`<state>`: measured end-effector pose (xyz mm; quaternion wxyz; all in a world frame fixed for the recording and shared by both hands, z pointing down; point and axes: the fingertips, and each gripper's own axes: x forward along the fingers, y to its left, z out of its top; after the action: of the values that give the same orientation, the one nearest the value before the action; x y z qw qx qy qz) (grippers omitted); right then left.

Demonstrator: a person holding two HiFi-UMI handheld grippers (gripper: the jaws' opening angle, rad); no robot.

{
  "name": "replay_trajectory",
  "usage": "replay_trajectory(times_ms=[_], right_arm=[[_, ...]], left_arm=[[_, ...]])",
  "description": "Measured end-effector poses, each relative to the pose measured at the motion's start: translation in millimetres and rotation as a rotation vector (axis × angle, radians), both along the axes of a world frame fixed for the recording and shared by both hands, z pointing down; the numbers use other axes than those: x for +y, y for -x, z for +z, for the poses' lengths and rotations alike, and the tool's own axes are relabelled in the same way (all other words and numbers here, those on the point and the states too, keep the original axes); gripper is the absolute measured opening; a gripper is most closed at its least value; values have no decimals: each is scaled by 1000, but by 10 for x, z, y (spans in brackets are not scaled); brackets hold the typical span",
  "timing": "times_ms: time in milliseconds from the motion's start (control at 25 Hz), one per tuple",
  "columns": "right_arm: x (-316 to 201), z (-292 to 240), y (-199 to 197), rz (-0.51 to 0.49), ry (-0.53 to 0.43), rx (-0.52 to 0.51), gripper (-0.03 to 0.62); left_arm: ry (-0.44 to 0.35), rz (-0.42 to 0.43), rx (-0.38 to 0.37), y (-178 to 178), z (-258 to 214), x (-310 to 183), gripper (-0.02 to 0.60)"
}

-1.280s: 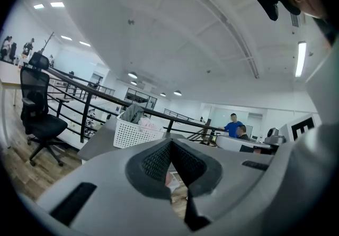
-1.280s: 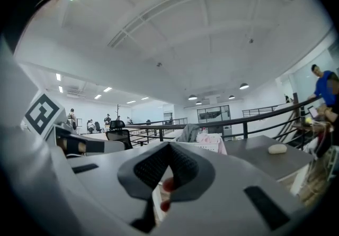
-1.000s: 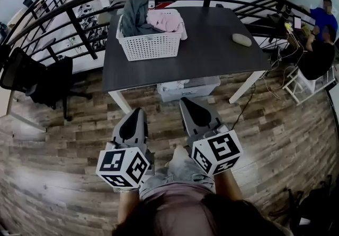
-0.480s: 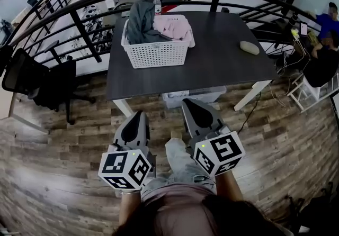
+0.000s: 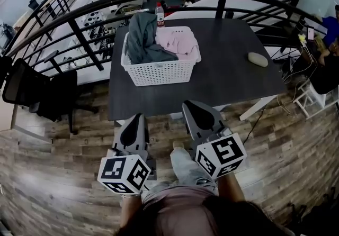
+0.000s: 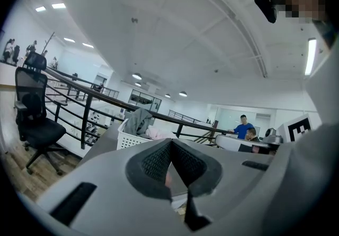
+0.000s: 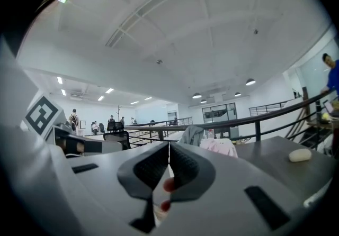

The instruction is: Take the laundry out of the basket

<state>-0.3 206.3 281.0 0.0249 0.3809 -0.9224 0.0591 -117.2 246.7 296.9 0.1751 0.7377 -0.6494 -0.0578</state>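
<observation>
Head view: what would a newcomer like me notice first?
The white basket on the dark table, heaped with a grey garment and a pink garment. Nearer, the left gripper and right gripper point toward it, fingers shut, each topped by a black-and-white marker cube.

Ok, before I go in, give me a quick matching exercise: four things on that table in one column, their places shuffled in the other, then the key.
Things:
1. grey garment
2. pink garment
3. bottle
4. pale oval object

Places:
A. in the right half of the white laundry basket
B. behind the basket, at the far edge of the table
C. in the basket's left half, piled above its rim
D. alone on the table's right side

Pairs: 1-C, 2-A, 3-B, 4-D.
</observation>
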Motion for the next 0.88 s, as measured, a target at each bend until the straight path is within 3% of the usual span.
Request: replay_trajectory(times_ms=[520,880], right_arm=[[-1335,-38,209,-96,-5,3,20],[-1885,46,418,-220,0,23,75]], left_arm=[[-1,-77,-6,228,-81,-1275,-3],[10,-192,-12,469,-34,-1683,-3]])
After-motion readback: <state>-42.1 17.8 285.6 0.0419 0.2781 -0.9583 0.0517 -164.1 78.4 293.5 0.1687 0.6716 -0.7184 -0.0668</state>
